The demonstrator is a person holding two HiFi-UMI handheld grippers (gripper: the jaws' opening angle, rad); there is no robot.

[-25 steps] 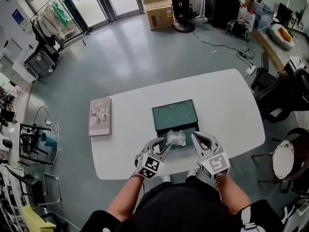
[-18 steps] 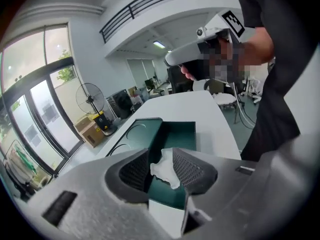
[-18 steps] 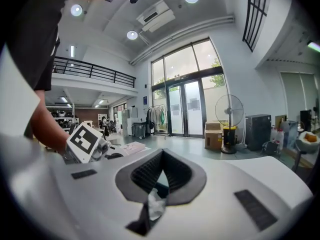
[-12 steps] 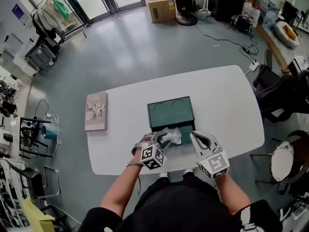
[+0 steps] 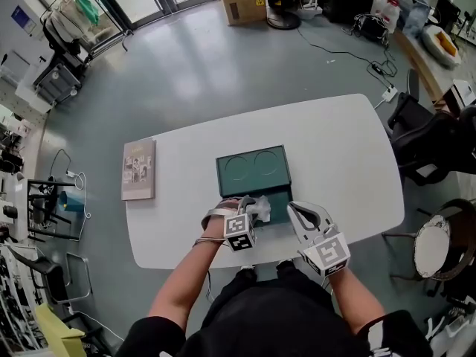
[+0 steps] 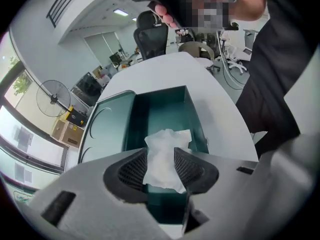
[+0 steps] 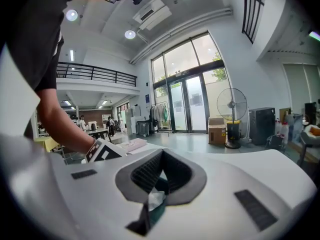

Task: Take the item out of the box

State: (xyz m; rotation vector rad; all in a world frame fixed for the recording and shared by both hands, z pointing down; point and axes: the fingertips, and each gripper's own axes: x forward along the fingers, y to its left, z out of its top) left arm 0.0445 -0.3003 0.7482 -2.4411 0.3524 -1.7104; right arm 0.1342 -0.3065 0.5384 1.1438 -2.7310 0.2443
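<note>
So the left gripper [image 6: 161, 165] has just been opening, jaws straddling the crumpled white paper [image 6: 167, 144] down in the green box [image 6: 197, 115], probably for a fresh grip. The right gripper [image 7: 161, 170] waits alongside, closed and empty.

Left gripper [image 5: 248, 205] is pitched steeply down with its marker cube [image 5: 239, 231] facing up. The wrist is bent over it and the bare left forearm [image 5: 181, 294] runs in from the lower left. Its jaws have just been opening and stand wide apart. Crumpled white paper [image 6: 165, 156] sits between the pads, which aren't visibly squeezing it. Right gripper [image 5: 293, 210] is just beside it on the right, not touching, near level and pointing away from the body. Its jaws are together at the tips with nothing gripped. Bare right forearm [image 5: 357, 297] angles in from the lower right. Both elbows are close to the torso.
</note>
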